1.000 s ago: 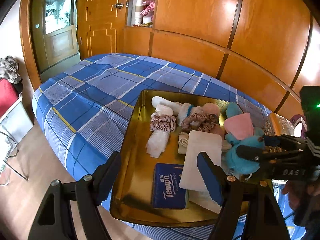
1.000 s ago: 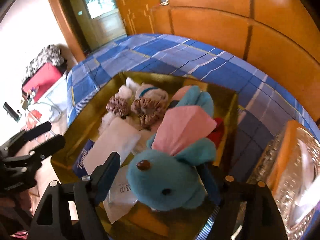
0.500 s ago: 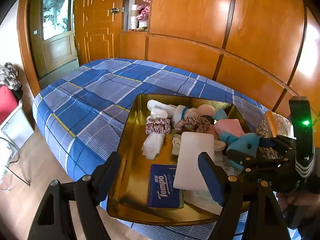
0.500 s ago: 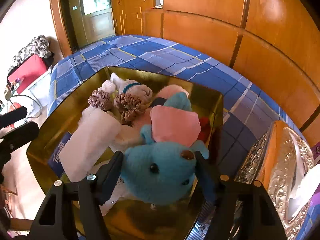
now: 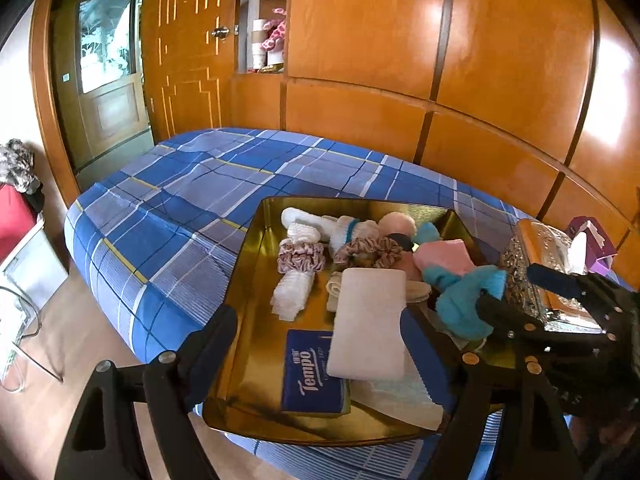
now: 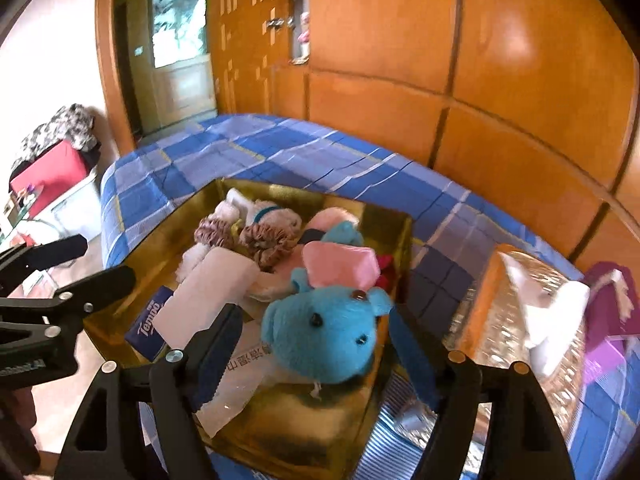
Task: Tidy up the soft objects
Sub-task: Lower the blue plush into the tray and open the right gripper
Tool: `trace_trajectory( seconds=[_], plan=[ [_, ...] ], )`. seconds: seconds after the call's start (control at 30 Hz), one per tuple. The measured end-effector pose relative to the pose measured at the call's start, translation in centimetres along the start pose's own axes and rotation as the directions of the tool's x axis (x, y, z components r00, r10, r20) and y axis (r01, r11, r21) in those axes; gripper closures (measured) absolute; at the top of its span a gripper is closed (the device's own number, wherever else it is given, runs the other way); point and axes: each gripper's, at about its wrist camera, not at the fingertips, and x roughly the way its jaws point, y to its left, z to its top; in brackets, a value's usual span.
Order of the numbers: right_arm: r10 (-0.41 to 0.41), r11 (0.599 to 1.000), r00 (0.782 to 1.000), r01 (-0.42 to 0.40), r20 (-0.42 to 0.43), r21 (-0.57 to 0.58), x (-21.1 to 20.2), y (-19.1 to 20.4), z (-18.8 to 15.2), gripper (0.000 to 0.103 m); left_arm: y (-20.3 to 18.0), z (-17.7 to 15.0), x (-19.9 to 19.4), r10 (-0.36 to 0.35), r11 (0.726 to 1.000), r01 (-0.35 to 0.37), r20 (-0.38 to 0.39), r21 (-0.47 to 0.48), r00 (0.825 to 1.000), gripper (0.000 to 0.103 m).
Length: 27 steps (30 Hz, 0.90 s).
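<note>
The blue toy point(image 6: 324, 332) is seen between the pads of the right claw point(image 6: 316, 354), at the near right corner of the gold tray point(image 6: 152, 240). The jaws are opening. The right pad is close to the toy's ear, and a gap is seen at the left pad, so the toy is not pressed tight. It could tip or roll over the tray's low rim onto the bed point(image 6: 304, 148) if the claw is pulled away fast. Its fuzzy cloth could also be snagged on a pad. The pink cloth point(image 6: 340, 266) behind it could be knocked loose. The left claw point(image 5: 320, 344) is wide, opening more, and nothing is held in it. The white pad point(image 5: 368, 322) and the tissue pack point(image 5: 310, 372) below it could be bumped.
</note>
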Motion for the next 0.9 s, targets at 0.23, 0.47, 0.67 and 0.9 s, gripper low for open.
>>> trace_trajectory(
  seconds=[0.23, 0.47, 0.67, 0.9],
  plan=[
    [-0.131, 0.986, 0.989, 0.124, 0.063, 0.108, -3.6, -1.6, -1.4, 0.026, -1.7, -0.2, -1.3, 0.007, 1.0, -0.008, 0.042, 0.025, 0.999, 0.009],
    [-0.223, 0.955, 0.974, 0.208, 0.047, 0.213, -5.7, -3.3, -4.2, 0.026, -4.0, -0.5, -2.8, 0.009, 0.999, -0.014, 0.098, 0.043, 0.995, 0.001],
    [-0.26, 0.939, 0.965, 0.243, 0.039, 0.244, -6.5, -3.9, -5.9, 0.026, -5.7, -1.2, -3.4, -0.009, 0.998, 0.002, 0.108, 0.067, 0.994, 0.0],
    [-0.274, 0.932, 0.96, 0.252, 0.053, 0.26, -7.3, -4.1, -6.3, 0.026, -6.2, -1.6, -3.5, -0.017, 0.997, 0.009, 0.111, 0.074, 0.994, 0.0]
  ],
)
